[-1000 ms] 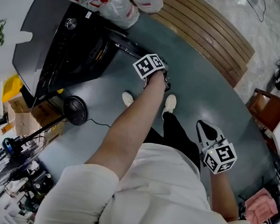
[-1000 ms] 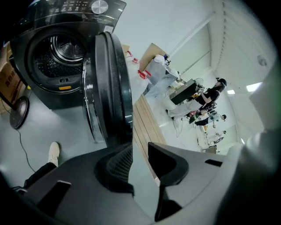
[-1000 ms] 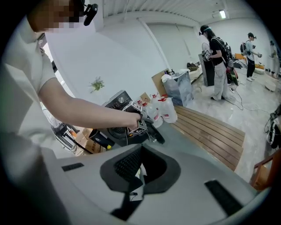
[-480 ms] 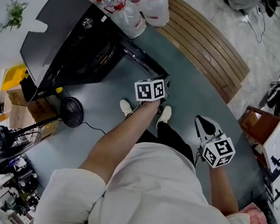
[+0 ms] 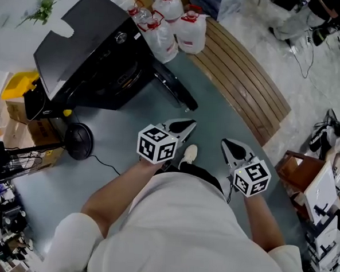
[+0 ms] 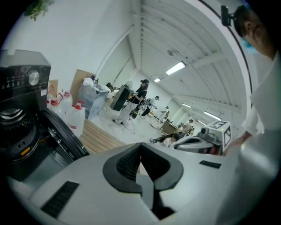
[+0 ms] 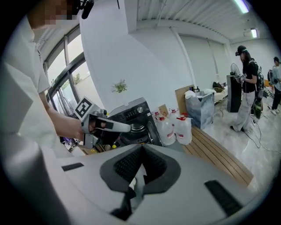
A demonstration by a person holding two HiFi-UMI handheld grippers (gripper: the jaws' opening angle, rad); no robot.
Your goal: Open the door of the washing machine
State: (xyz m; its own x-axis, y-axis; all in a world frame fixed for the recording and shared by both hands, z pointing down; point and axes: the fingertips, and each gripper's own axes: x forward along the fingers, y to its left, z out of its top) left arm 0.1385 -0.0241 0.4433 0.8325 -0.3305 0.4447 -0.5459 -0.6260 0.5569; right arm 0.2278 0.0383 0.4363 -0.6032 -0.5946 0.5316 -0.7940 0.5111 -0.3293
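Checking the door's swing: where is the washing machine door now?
Head view, upper centre: the door stands swung open from the washing machine front, just below the water jugs and beside the wooden slats.

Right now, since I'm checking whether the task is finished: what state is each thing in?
washing machine door: open, swung well out from the washing machine.
left gripper: shut, nothing between its fingers.
right gripper: shut, nothing between its fingers.
water jugs: upright, red caps on.
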